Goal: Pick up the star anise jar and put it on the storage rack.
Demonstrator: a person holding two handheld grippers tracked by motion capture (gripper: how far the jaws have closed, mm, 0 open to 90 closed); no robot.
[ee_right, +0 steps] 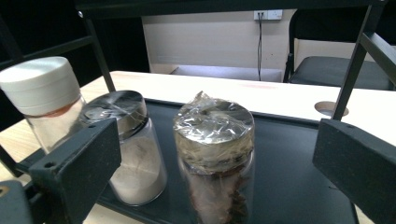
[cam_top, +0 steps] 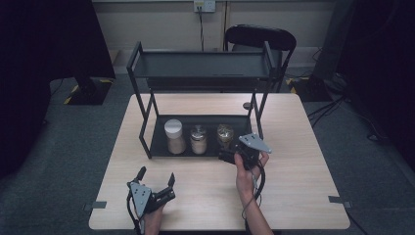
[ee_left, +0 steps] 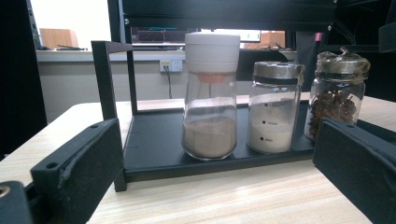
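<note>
Right gripper view shows our right gripper (ee_right: 219,154) spread wide around the plastic-wrapped glass jar of star anise (ee_right: 215,154) on the black metal rack's lower tray (ee_right: 294,182), grasp pending, while our left gripper (cam_top: 155,185) waits open before the rack.

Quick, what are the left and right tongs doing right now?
Left tongs: open, holding nothing.
Right tongs: open, either side of the star anise jar, not gripping.

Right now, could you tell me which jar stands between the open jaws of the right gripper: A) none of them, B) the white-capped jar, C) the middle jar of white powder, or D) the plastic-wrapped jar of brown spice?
D: in the right gripper view, the plastic-wrapped jar stands centred between the spread jaws of the right gripper, with the powder jar off to one side.
</note>
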